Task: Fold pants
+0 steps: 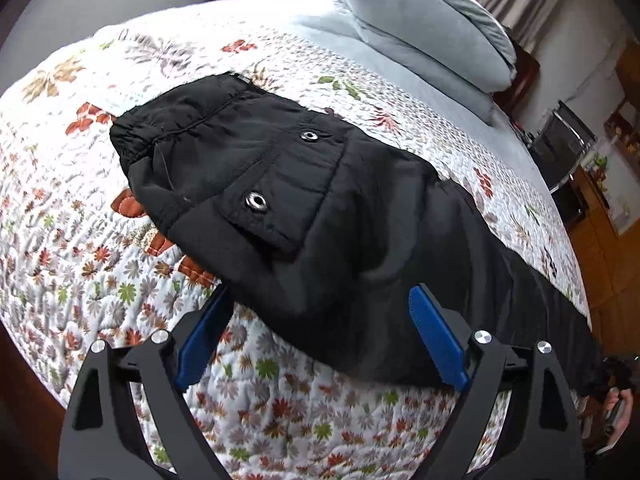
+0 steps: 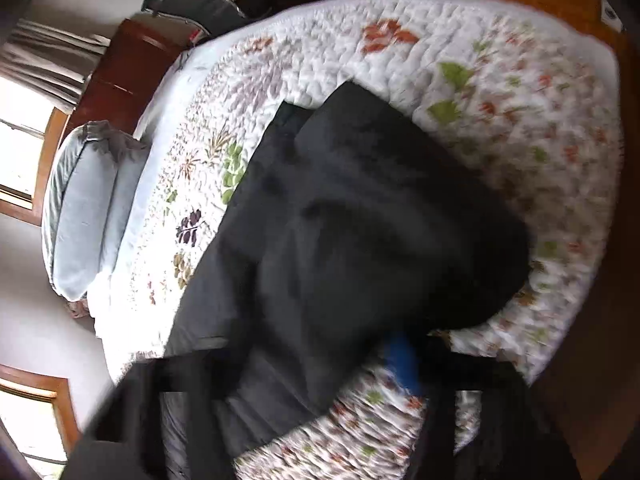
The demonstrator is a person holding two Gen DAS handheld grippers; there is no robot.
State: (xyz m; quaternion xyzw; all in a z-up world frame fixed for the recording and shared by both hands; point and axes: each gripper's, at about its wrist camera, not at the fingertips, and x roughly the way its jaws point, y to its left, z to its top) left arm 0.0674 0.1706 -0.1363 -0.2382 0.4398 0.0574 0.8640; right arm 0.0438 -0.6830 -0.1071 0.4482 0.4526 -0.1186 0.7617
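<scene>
The black fabric pants [image 1: 320,216] lay on the floral quilted bedspread [image 1: 80,240], the left gripper [image 1: 320,320] spread wide astride their edge, while the blurred right gripper [image 2: 320,368] perhaps pinched the cloth.

pants [image 1: 320,208]: black matt cloth, a bit wrinkly, shiny metal snaps [image 1: 256,201]
quilt [image 1: 80,240]: stitched, puffy floral cloth
left gripper [image 1: 320,336]: matt black plastic, blue ribbed pads, polished metal bolts
pillows [image 1: 424,36]: soft grey-blue cloth
</scene>
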